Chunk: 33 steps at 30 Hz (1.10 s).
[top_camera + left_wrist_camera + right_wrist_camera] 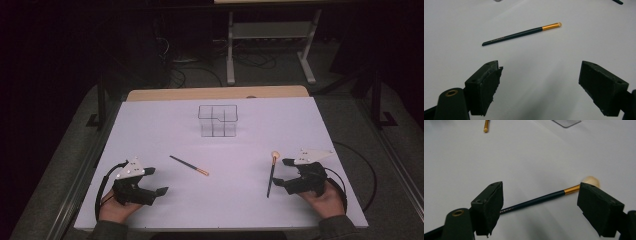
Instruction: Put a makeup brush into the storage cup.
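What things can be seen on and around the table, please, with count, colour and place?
brushes: 2, dark handles with gold ferrules; thin brush left of centre, fluffy brush at right, lying between the open right tongs
organizer: 1, clear, with compartments, far centre of the table
table: 1, white top with a wooden far edge
frame: 1, pale metal, on the floor behind the table
cables: several, dark, on the floor behind
left tongs: 1, black, open, near left
right tongs: 1, black, open, near right
hands: 2, left hand, right hand, near edge
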### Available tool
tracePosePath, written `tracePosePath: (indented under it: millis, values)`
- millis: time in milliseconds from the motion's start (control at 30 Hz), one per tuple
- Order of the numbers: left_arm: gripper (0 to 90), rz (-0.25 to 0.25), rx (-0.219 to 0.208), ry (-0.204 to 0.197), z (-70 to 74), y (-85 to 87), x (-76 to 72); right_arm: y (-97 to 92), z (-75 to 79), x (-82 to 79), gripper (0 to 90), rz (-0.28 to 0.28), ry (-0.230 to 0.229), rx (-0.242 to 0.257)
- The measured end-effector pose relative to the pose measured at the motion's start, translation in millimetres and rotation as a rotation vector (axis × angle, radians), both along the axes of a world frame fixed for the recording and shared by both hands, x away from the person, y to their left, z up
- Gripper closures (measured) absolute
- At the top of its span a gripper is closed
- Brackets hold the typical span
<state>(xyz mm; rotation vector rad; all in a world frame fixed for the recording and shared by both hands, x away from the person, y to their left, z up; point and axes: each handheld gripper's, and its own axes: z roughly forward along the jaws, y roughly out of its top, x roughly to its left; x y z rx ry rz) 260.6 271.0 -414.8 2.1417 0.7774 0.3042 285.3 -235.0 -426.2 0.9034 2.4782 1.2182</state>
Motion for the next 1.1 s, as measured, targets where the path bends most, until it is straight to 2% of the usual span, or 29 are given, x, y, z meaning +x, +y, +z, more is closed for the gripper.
tracePosePath:
  millis: [267, 333, 400, 633, 833, 933, 1067, 1100]
  values:
    - [16.4, -0.011, 0.014, -0.002, -0.6, 0.9, -0.2, 1.2, -0.4, 2.7, 19.8, 0.006, 0.012, 0.010]
    - [16.4, -0.002, 0.002, 0.002, -0.8, 1.2, -1.2, 2.6, 0.9, 2.5, 19.7, 0.006, 0.021, 0.014]
    - [16.4, 0.000, -0.004, 0.000, -0.8, 1.3, -1.5, 3.4, 2.9, 2.8, 19.6, 0.013, 0.012, 0.014]
    - [16.4, 0.003, -0.008, -0.002, -0.2, 4.1, -2.4, 8.5, 18.9, 1.7, 19.2, 0.013, 0.010, 0.028]
    - [16.5, 0.004, -0.015, -0.006, 1.0, 5.3, -2.5, 11.7, 28.7, 6.2, 18.5, 0.017, 0.032, 0.024]
    - [16.5, 0.004, -0.013, -0.013, 1.8, 5.7, -3.9, 19.7, 37.4, 9.8, 18.0, 0.033, 0.058, 0.014]
    - [16.5, 0.011, -0.022, -0.010, 2.2, 6.6, -5.1, 29.2, 46.6, 11.7, 17.3, 0.046, 0.053, -0.004]
    - [16.6, 0.010, -0.020, -0.013, 2.3, 7.3, -5.0, 35.9, 53.5, 12.6, 16.9, 0.064, 0.050, -0.006]
